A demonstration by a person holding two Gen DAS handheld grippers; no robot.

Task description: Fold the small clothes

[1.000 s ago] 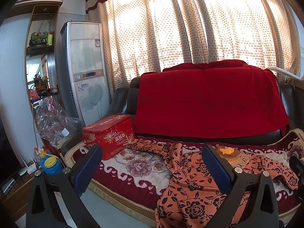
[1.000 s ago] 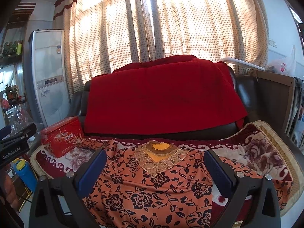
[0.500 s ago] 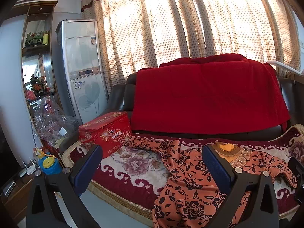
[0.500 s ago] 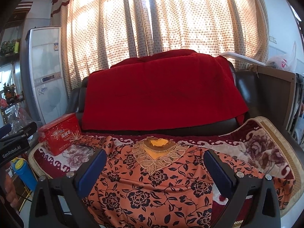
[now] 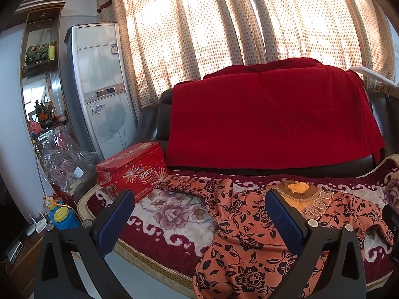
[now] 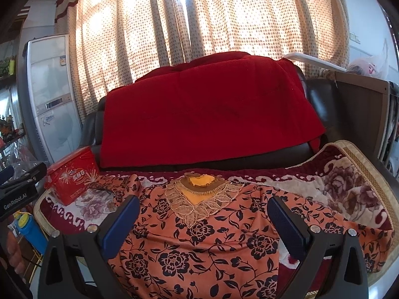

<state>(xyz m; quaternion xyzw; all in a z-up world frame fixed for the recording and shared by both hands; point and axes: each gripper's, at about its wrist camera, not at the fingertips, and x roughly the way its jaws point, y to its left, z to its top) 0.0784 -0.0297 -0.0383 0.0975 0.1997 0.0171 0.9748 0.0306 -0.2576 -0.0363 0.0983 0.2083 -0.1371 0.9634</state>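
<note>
on the sofa (image 6: 319,94) lies a spread orange floral garment (image 6: 212,236); both the left hand-held gripper (image 5: 199,214) and right hand-held gripper (image 6: 203,214) hover above it, fingers apart.

You're in a home living room: a dark leather sofa (image 5: 152,122) with a red blanket (image 5: 271,114) over its back and a floral plush cover (image 5: 174,214) on the seat, dotted curtains (image 5: 224,25) across a bright window, a floor-standing air conditioner (image 5: 99,87), and a display shelf (image 5: 40,57) of ornaments
</note>
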